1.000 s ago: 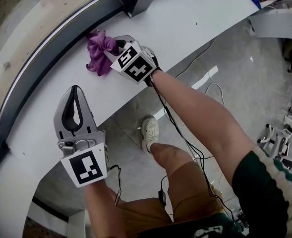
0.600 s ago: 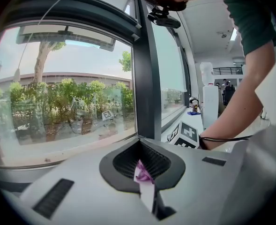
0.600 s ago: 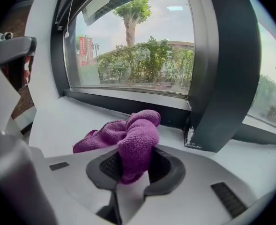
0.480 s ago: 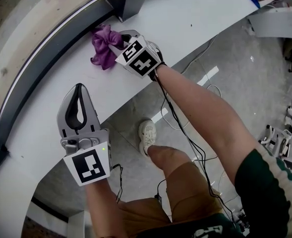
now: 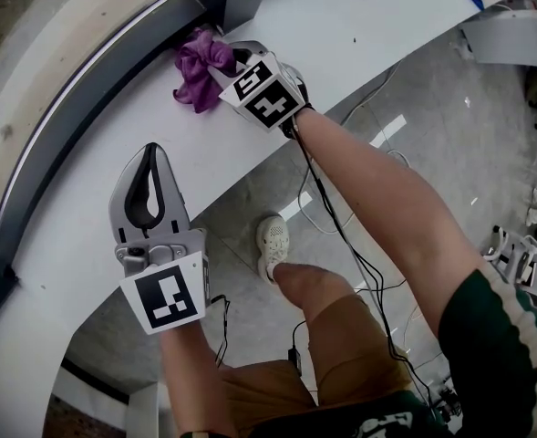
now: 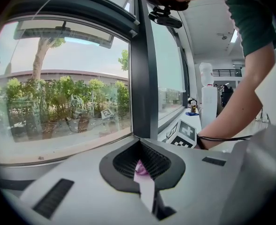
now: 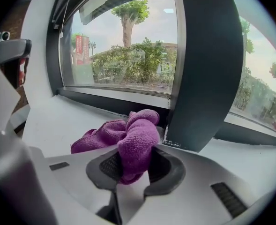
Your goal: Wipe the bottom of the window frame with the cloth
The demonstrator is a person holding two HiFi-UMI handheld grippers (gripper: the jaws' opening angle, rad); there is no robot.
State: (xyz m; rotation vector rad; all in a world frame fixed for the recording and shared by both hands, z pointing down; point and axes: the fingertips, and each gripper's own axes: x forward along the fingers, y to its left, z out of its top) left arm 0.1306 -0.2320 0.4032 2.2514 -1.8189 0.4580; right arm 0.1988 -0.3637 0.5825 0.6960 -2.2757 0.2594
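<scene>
My right gripper (image 5: 227, 62) jaws clamp the cloth (image 5: 195, 73) by the frame (image 5: 77, 112), upper centre; my left gripper (image 5: 149, 158), jaws together, sits lower left over the sill (image 5: 359, 26).

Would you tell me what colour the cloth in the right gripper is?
Purple: the soft cloth in the right gripper shows best in the right gripper view.

Grey left tool (image 5: 149, 153) carries a black-and-white marker cube (image 5: 163, 301); striped green sleeve (image 5: 500, 336).
</scene>
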